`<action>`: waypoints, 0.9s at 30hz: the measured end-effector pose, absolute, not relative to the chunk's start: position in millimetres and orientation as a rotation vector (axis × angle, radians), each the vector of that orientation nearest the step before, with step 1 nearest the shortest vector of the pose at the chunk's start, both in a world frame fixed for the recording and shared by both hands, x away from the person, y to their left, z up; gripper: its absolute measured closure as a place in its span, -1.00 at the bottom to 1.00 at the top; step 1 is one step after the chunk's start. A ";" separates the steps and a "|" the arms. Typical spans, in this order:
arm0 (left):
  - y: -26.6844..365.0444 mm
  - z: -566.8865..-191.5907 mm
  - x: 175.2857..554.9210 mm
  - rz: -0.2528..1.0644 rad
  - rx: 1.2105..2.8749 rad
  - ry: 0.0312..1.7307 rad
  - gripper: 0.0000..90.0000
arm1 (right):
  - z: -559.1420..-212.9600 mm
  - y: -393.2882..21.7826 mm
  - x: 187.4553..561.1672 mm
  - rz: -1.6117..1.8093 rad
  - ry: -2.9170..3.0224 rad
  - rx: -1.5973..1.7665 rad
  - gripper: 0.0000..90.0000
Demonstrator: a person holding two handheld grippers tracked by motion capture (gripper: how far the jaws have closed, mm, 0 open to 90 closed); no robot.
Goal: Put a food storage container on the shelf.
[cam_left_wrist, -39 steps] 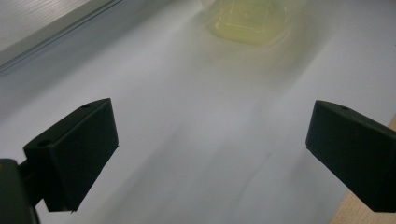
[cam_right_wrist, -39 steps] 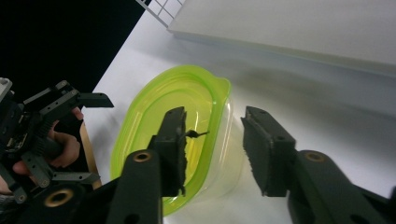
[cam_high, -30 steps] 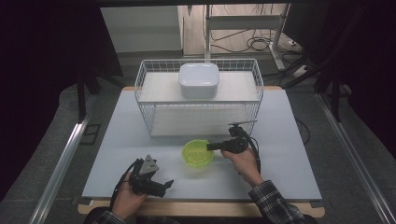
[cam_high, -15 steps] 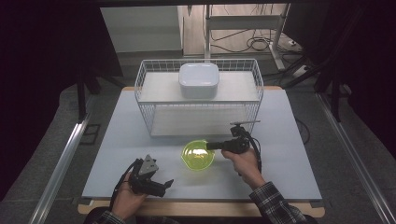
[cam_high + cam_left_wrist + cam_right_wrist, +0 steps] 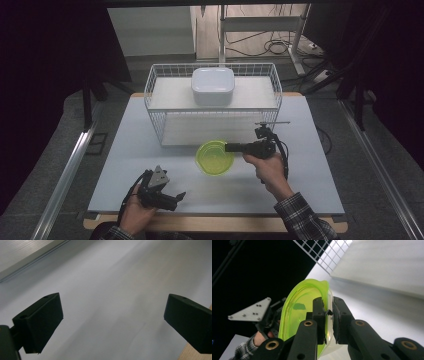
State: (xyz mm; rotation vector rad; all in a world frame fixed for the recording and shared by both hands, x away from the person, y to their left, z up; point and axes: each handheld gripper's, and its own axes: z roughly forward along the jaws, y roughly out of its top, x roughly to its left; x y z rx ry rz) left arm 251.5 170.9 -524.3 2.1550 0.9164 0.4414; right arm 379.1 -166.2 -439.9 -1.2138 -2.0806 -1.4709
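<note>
High view: wire basket behind green bowl

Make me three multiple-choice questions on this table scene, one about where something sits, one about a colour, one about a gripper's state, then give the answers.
1. Where is the white square lidded container?
A. on top of the white wire basket
B. on the table beside the left hand
C. inside the bowl

2. What colour is the translucent plastic bowl?
A. red
B. yellow-green
C. blue

3. How is the right gripper?
A. open above the table
B. shut on the bowl's rim
C. shut on a wire

Answers: 1 A, it rests on the white wire basket's top shelf. 2 B, it shows bright yellow-green. 3 B, the jaws clamp the rim from both sides.
</note>
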 end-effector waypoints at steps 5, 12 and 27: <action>170.6 -524.6 251.6 0.440 2.156 0.915 -0.96 | -421.7 -169.7 380.9 -1.507 -2.076 -1.205 0.81; 170.9 -524.3 251.7 0.447 2.159 0.912 -0.96 | -392.1 -173.9 386.3 -1.573 -2.065 -1.180 0.81; 174.1 -522.8 252.2 0.443 2.116 0.921 -0.98 | -332.3 -181.5 400.9 -1.676 -2.033 -1.177 0.81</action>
